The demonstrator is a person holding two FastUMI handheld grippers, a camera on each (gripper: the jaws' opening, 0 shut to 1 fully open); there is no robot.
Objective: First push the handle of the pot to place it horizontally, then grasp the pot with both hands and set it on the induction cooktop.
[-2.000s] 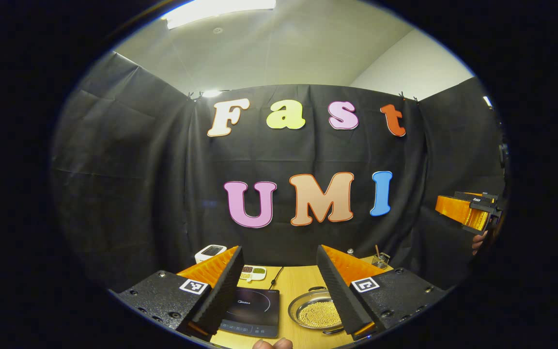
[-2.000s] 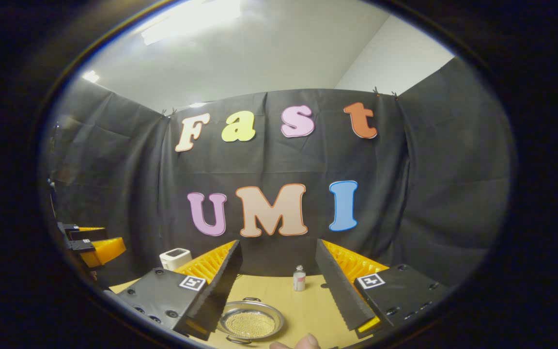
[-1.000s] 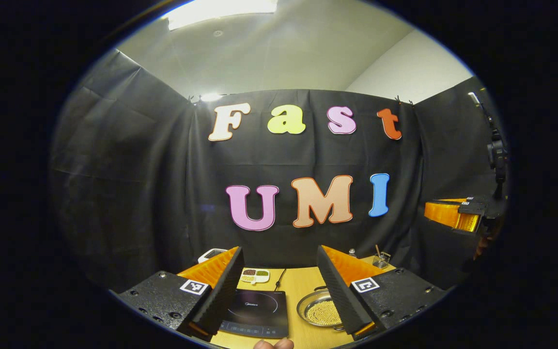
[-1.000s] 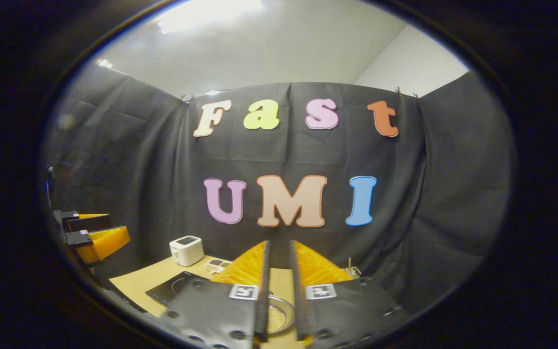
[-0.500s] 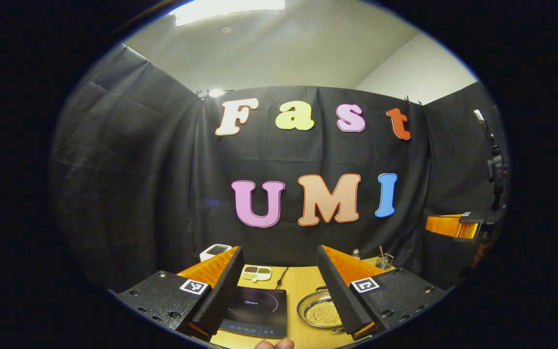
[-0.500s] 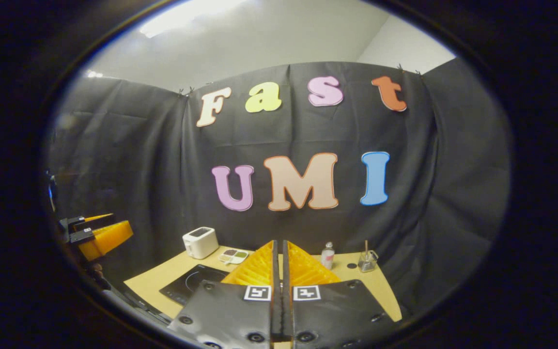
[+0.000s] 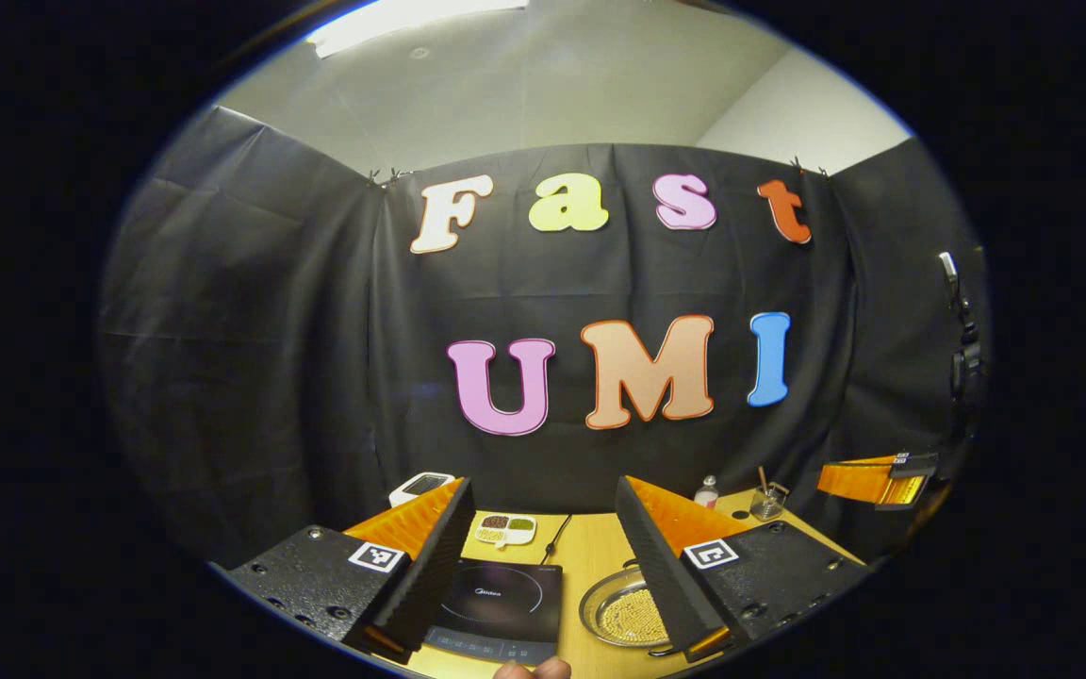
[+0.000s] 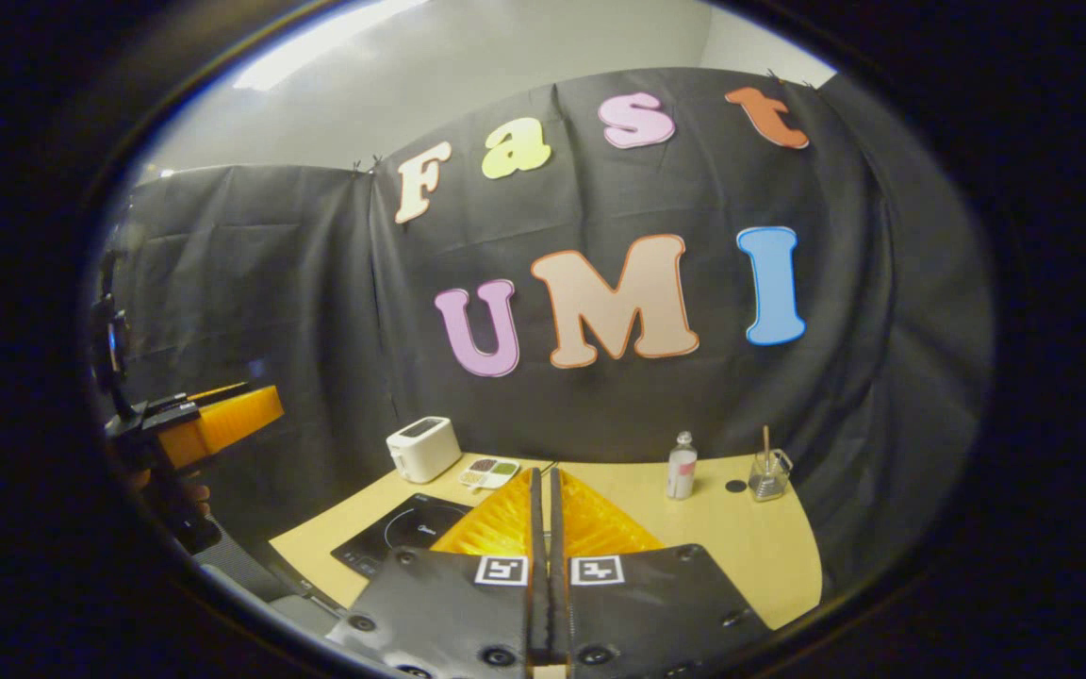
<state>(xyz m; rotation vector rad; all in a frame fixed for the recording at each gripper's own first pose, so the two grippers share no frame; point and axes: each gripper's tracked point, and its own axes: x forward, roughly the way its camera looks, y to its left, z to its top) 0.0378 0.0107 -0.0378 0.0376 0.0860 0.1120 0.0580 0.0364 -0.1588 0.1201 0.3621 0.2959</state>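
A shallow metal pot [image 7: 620, 615] full of small yellow beads sits on the wooden table [image 7: 585, 556], just right of the black induction cooktop [image 7: 501, 600]. One loop handle points to the far side and one to the near side. My left gripper [image 7: 543, 486] hangs open above both, and its right finger covers part of the pot. My right gripper [image 8: 543, 473] is shut with nothing between its fingers, high over the table; the cooktop [image 8: 400, 534] lies to its left. The right gripper [image 7: 871, 479] also appears at the far right, and the left gripper [image 8: 221, 422] at the far left.
At the back of the table [image 8: 741, 538] stand a white toaster-like appliance [image 8: 422, 448], a small divided dish [image 8: 489, 471], a small bottle [image 8: 682, 466] and a glass jar with a stick [image 8: 767, 476]. A cable [image 7: 554, 538] runs back from the cooktop.
My right gripper has gone from open to shut, and its view has tilted down and swung so more of the table shows. The left gripper has stayed open and barely moved.
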